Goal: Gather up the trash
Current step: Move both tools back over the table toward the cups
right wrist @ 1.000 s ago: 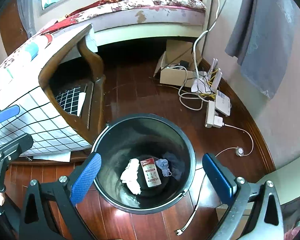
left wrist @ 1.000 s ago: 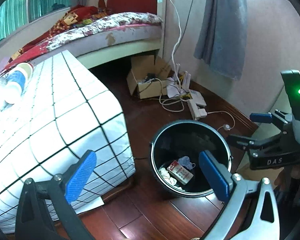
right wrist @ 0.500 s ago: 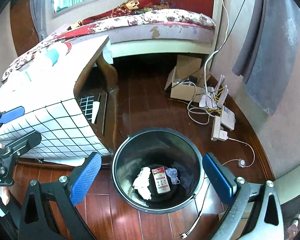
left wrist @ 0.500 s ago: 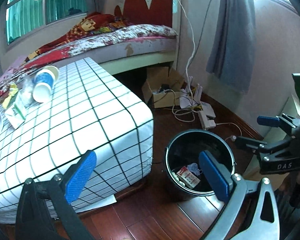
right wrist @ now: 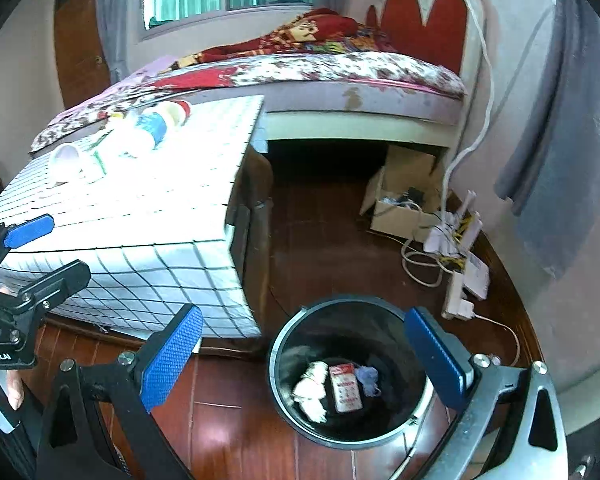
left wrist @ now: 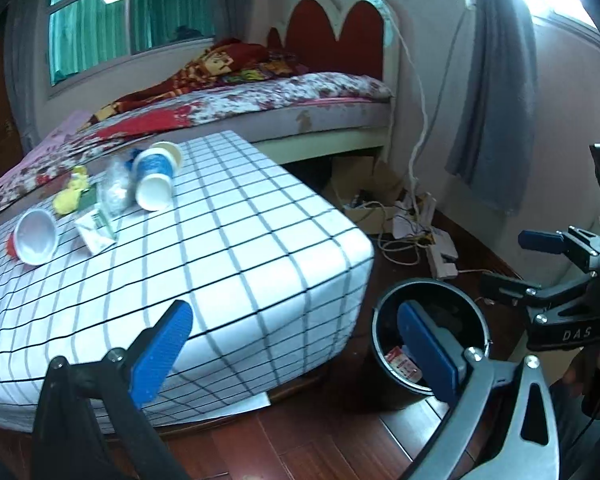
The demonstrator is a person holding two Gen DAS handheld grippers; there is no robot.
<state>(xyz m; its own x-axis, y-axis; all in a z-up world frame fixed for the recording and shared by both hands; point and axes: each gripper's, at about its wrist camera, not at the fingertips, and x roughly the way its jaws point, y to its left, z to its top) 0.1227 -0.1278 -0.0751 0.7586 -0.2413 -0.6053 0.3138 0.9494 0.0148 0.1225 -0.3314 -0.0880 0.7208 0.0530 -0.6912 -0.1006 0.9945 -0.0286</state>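
Observation:
A black bin [right wrist: 348,372] stands on the wood floor by the table corner; inside lie a white wad [right wrist: 312,388], a red-and-white pack [right wrist: 345,387] and a bluish scrap [right wrist: 367,376]. On the checked tablecloth [left wrist: 228,256] lie a blue-banded paper cup [left wrist: 155,178], a white cup [left wrist: 36,237], a green-and-white sachet [left wrist: 96,231], clear plastic [left wrist: 114,188] and a yellow wrapper [left wrist: 70,196]. My left gripper [left wrist: 296,356] is open and empty above the table's near edge. My right gripper [right wrist: 300,356] is open and empty over the bin's left rim.
A bed [right wrist: 340,76] runs along the back wall. A cardboard box [right wrist: 400,200], tangled cables and a power strip [right wrist: 460,296] lie on the floor by the curtain [left wrist: 496,92]. The bin also shows in the left view [left wrist: 428,332].
Both grippers have risen and tilted up from the bin toward the table; the tabletop trash now shows in both views. Both stay open and empty.

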